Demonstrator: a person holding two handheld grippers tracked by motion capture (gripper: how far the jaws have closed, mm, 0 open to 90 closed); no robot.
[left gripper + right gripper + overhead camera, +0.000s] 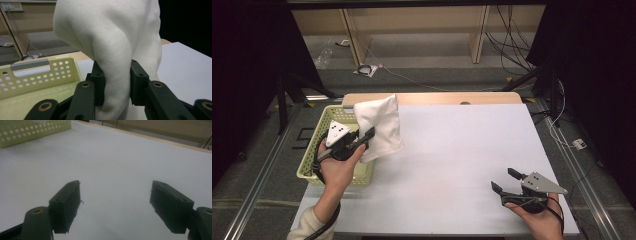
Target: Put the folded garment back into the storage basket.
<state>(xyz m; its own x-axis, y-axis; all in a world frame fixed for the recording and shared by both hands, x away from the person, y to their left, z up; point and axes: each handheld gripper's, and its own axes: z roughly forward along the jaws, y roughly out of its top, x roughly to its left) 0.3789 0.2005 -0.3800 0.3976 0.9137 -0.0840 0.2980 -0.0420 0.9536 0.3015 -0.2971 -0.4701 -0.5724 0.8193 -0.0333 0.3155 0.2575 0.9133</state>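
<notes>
A white cloth [381, 126] hangs bunched in the air over the right side of a pale green perforated basket [328, 126] at the table's left. My left gripper [367, 140] is shut on the cloth. In the left gripper view the cloth [110, 45] is pinched between the two black jaws and billows above them, with the basket [37, 77] below at left. My right gripper [506, 181] rests near the table's front right corner, open, nothing between its jaws. In the right gripper view my right gripper [115, 205] stands wide over the bare white table [112, 165].
The white table top [462, 150] stretches between the two hands. A wooden strip [432, 98] runs along its far edge. Beyond lie a grey floor with cables [512, 50] and wooden shelf legs. The basket corner [27, 131] appears far left in the right gripper view.
</notes>
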